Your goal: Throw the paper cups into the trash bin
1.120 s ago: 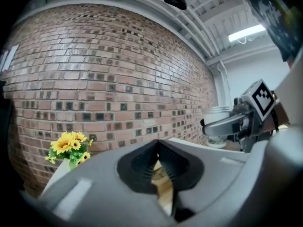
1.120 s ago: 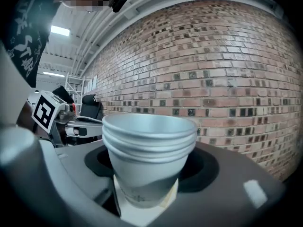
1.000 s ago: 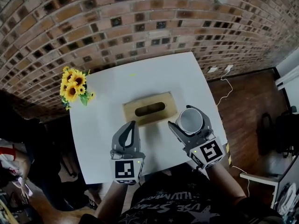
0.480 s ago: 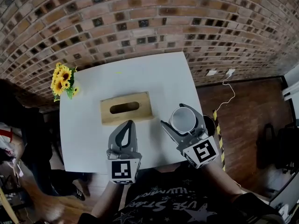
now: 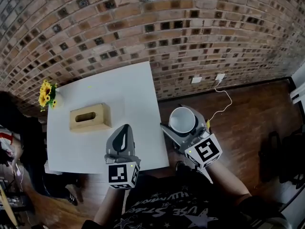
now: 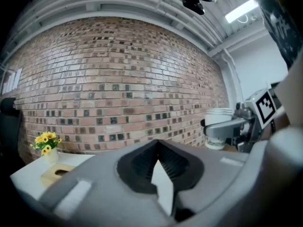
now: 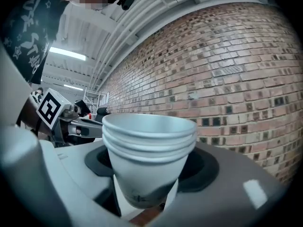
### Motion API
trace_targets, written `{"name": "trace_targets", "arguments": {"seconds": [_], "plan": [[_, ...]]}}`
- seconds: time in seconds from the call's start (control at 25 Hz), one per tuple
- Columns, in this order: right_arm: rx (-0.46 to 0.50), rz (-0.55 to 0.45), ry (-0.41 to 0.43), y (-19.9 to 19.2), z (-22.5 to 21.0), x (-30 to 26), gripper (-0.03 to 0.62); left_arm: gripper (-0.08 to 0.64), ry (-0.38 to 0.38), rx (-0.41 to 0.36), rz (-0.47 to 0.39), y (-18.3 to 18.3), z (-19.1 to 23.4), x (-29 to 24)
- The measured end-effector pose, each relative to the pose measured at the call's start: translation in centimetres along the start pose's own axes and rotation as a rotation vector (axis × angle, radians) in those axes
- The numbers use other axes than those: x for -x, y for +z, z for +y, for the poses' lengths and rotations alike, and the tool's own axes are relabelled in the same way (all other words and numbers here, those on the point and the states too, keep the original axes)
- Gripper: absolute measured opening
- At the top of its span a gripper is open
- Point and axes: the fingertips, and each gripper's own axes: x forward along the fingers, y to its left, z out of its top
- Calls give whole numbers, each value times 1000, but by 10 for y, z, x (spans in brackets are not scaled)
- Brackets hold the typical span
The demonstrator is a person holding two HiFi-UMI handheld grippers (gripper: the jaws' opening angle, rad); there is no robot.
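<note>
A stack of white paper cups [image 5: 182, 120] sits upright between the jaws of my right gripper [image 5: 184, 121], which is shut on it. It hangs above the wooden floor, just right of the white table [image 5: 102, 99]. In the right gripper view the cups [image 7: 149, 150] fill the middle, rims nested, with brick wall behind. My left gripper [image 5: 123, 136] is over the table's front right part, jaws together and nothing in them. From the left gripper view the cups [image 6: 218, 126] show at the right. No trash bin is in any view.
A wooden tissue box [image 5: 89, 118] and a small vase of sunflowers [image 5: 46, 93] stand on the table's left side. A brick wall [image 5: 157, 32] runs behind. A white cable [image 5: 223, 103] trails from a wall socket [image 5: 219, 77] across the brown floor [image 5: 248, 113].
The view has swung to the right, so the table has slid left. My right gripper has carried the cups from over the table's edge to above the floor. The left gripper stays shut.
</note>
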Motion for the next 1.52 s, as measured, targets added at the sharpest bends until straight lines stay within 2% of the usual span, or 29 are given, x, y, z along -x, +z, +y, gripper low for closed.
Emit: {"name": "trace_targets", "arguments": {"seconds": [0.28, 0.48, 0.72, 0.92, 1.04, 1.24, 1.4, 1.52], "plan": [[-50, 8, -3, -18, -45, 56, 342, 5, 43, 8, 17, 9, -76, -9], [-73, 4, -35, -14, -61, 64, 343, 5, -22, 37, 25, 10, -111, -25], [-55, 13, -102, -10, -68, 60, 343, 5, -131, -2, -7, 5, -124, -47], [-72, 40, -152, -10, -71, 63, 343, 5, -199, 26, 36, 8, -128, -58], [-89, 63, -167, -9, -71, 63, 343, 5, -228, 13, 46, 7, -128, -63], [-73, 86, -192, -14, -69, 64, 344, 5, -248, 35, 17, -5, -129, -67], [-97, 76, -270, -17, -76, 68, 344, 5, -292, 51, 53, -13, -133, -70], [-95, 84, -300, -23, -81, 69, 344, 5, -295, 59, 61, -22, -131, -76]]}}
